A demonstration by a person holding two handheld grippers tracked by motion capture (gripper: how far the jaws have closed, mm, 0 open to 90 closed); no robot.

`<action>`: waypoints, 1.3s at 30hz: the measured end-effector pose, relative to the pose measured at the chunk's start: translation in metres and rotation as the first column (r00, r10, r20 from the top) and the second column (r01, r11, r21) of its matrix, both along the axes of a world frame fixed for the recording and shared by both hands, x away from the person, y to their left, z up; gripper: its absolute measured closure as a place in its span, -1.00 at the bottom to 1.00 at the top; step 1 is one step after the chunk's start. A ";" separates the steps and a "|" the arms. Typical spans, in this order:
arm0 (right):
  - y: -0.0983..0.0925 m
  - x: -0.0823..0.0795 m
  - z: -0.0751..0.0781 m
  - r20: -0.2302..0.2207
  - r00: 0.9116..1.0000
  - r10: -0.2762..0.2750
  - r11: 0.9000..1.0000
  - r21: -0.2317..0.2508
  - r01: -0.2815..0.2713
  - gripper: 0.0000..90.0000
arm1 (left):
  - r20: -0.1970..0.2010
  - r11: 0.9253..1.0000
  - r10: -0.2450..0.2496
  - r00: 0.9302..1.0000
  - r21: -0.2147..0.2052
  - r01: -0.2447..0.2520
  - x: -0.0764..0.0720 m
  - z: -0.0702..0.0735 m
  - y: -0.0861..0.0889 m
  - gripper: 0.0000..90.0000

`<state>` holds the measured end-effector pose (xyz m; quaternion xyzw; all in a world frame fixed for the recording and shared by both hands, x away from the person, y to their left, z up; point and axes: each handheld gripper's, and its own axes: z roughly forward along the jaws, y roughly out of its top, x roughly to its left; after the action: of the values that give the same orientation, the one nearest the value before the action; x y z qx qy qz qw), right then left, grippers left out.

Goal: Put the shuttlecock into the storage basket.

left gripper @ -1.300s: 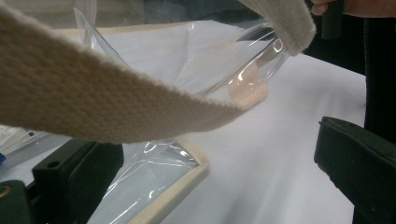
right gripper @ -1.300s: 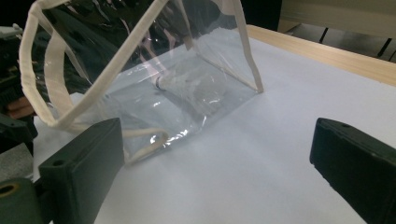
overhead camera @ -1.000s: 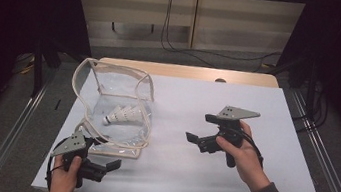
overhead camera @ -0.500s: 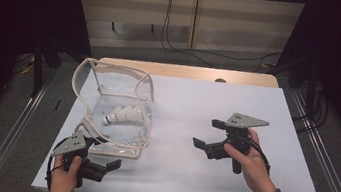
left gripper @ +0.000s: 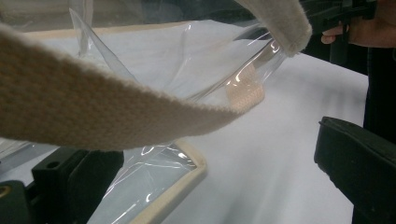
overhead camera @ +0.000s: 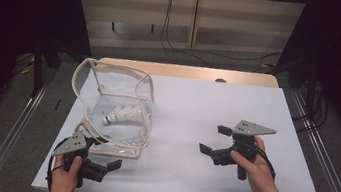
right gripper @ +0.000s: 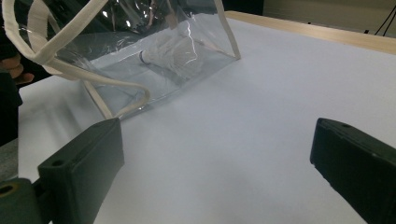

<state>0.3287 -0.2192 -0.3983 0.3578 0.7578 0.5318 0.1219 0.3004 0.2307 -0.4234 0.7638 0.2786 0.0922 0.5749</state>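
Sagging at ten o'clock, the clear floppy plastic bag [overhead camera: 114, 113] probably needs gripping by its cream webbing strap [left gripper: 107, 112]; both hand-held grippers gape empty.

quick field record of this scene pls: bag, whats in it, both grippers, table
bag: clear bag with cream strap, open, on table's left side
contents: white shuttlecock lying inside
left gripper: open, at bag's near edge, strap hanging just in front of its camera
right gripper: open, holds nothing, apart from bag on the right, pointing toward it
table: white top, wood edge at far side
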 end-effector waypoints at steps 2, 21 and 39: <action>-0.002 -0.001 -0.002 -0.004 1.000 -0.002 1.000 0.005 0.002 -0.95 | 0.001 1.000 0.001 1.000 0.000 -0.001 0.000 0.000 0.000 -0.97; -0.022 -0.008 -0.013 0.000 0.999 -0.037 0.999 0.018 0.037 -0.95 | -0.001 1.000 0.001 1.000 -0.001 -0.001 0.001 -0.001 -0.001 -0.97; -0.043 -0.019 -0.025 -0.008 0.997 -0.078 0.997 0.003 0.078 -0.94 | -0.002 1.000 0.002 1.000 0.001 -0.002 0.001 -0.001 -0.002 -0.97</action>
<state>0.3095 -0.2621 -0.4235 0.3895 0.7427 0.5265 0.1392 0.3013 0.2291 -0.4239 0.7639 0.2798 0.0921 0.5742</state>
